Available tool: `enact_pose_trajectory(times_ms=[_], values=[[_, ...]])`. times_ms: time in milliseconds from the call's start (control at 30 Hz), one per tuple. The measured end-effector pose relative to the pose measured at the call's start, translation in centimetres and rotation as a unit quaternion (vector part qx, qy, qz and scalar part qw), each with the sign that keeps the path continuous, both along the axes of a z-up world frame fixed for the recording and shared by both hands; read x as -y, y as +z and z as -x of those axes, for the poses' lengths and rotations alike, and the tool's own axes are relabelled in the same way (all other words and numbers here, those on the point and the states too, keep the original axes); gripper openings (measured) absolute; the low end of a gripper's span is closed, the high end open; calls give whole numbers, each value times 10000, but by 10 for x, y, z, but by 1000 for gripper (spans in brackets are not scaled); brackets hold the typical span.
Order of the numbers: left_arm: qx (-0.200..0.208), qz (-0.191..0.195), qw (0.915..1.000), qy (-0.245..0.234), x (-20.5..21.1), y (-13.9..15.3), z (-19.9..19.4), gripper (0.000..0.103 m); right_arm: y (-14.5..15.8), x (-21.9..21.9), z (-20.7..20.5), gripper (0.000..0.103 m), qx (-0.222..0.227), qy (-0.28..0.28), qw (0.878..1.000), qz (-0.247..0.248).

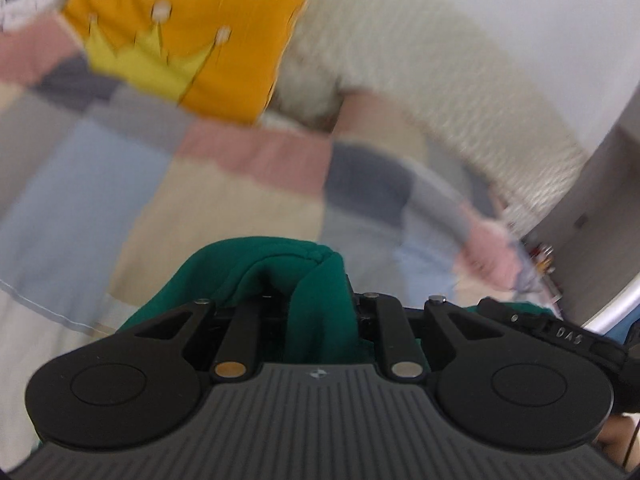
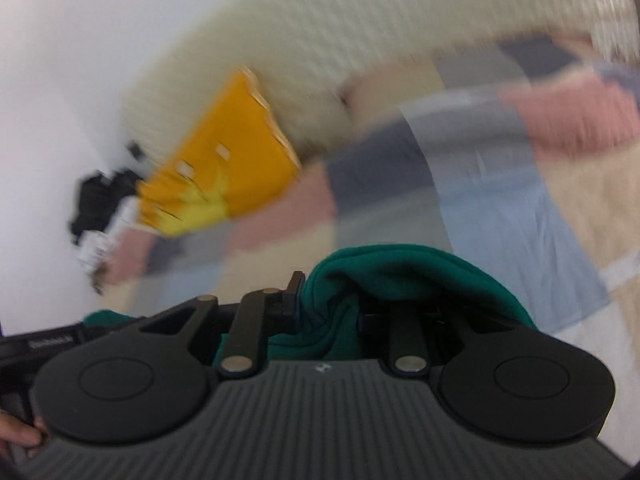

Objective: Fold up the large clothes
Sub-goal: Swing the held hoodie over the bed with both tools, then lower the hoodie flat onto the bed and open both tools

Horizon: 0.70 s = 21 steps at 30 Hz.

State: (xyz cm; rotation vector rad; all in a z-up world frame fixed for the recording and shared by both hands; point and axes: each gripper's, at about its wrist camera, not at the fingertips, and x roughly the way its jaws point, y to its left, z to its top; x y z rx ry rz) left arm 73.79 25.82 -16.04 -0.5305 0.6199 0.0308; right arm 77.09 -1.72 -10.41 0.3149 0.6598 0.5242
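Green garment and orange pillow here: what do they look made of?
Green garment: seemingly thick, matte knit, fleece-like, with a soft rolled, stitched edge. Orange pillow: apparently smooth woven cloth, matte, with a yellow crown sewn on; blur leaves the weave unclear.

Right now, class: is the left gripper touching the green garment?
Touching. The left wrist view shows the green garment bunched between the left gripper's fingers and draped over them.

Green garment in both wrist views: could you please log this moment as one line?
left tool: shut on green garment | right tool: shut on green garment | below: patchwork quilt | beyond: orange cushion
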Motion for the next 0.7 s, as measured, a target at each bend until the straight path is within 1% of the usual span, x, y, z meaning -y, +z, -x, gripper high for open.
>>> enact_pose_trajectory(times_ms=[33,67,100,167,233,267,333,433,467,533,567,600,633,667,700], values=[[-142,26,9999,13,-4,-17,-15,23,-10,-1,-3,27,-131,-11,9999,64],[-275,8,9996,15,-8,-28,-27,24,-19,-1,-2,27,-250,-16,9996,148],[-392,-30,9992,-2,-11,-40,-37,25,-35,-4,-11,27,-382,-24,9990,240],[-590,-97,9982,-39,-14,-58,-54,26,-54,-8,-18,27,-638,-82,9973,341],[-834,-205,9963,-94,-11,-70,-64,27,-65,-9,-20,28,-915,-106,9947,451],[-943,-259,9952,-109,-8,-70,-63,27,-72,-11,-21,28,-1015,-94,9935,505],[-1092,-328,9934,-132,-8,-82,-72,27,-77,-11,-19,28,-1084,-88,9927,524],[-1135,-315,9929,-166,-7,-78,-72,27,-72,-12,-17,29,-1163,-47,9917,543],[-1180,-335,9923,-188,-7,-76,-71,29,-68,-13,-16,30,-1208,-15,9911,566],[-1237,-358,9913,-285,-6,-70,-70,43,-63,-13,-17,31,-1286,38,9897,629],[-1224,-346,9913,-351,-4,-60,-66,59,-61,-15,-18,35,-1287,47,9895,661],[-1181,-298,9915,-449,-4,-55,-63,73,-55,-16,-16,37,-1267,72,9898,649],[-1144,-273,9917,-524,-2,-48,-59,78,-53,-17,-17,46,-1250,79,9902,619],[-1131,-278,9916,-568,-1,-44,-55,83,-50,-18,-15,59,-1234,84,9906,592],[-1121,-281,9913,-627,1,-37,-51,83,-44,-18,-9,65,-1209,90,9908,596]])
